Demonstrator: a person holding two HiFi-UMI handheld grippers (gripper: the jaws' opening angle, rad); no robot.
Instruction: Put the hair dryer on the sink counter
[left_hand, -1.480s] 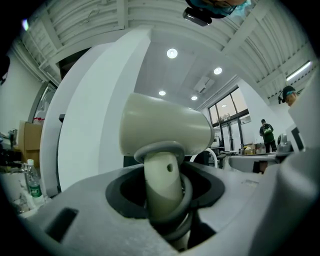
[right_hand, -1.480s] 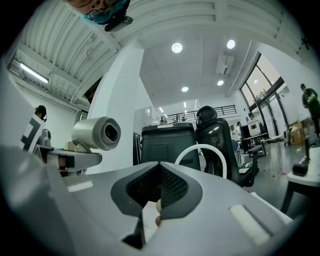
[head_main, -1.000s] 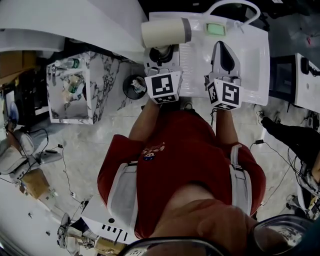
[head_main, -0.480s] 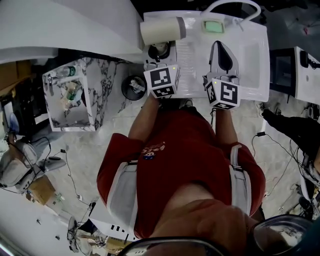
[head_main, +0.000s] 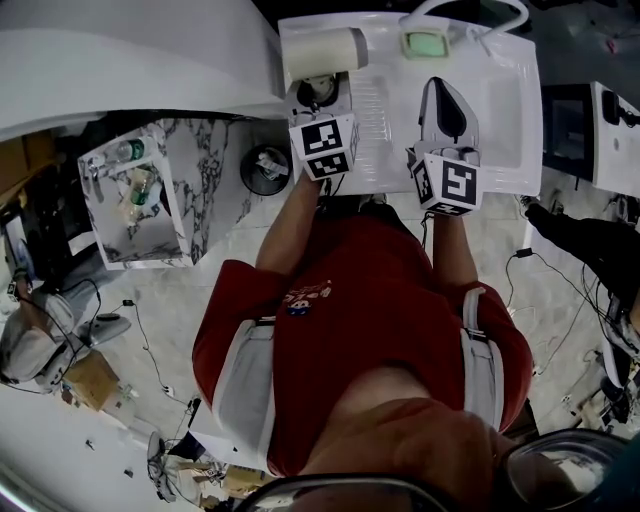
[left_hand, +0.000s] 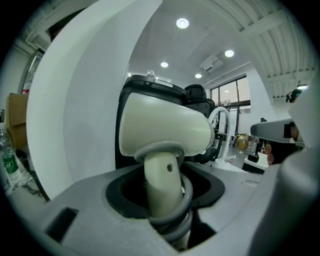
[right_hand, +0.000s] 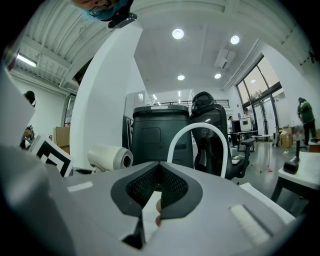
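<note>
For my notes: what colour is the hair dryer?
The hair dryer is cream; the left gripper view shows it best.

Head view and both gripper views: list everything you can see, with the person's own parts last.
hair dryer: one, cream, at the counter's left end, handle in the left claw
sink counter: one, white, top of the head view
faucet: one, white arch, at the counter's far edge
block: one, green, on the counter by the faucet
box: one, marble-patterned, on the floor left of the counter
bottles: at least two, inside the box
bin: one, dark, round, between the box and the counter
office chair: one, black, beyond the faucet
left claw: shut on the hair dryer's handle
right claw: shut, empty, over the counter
</note>
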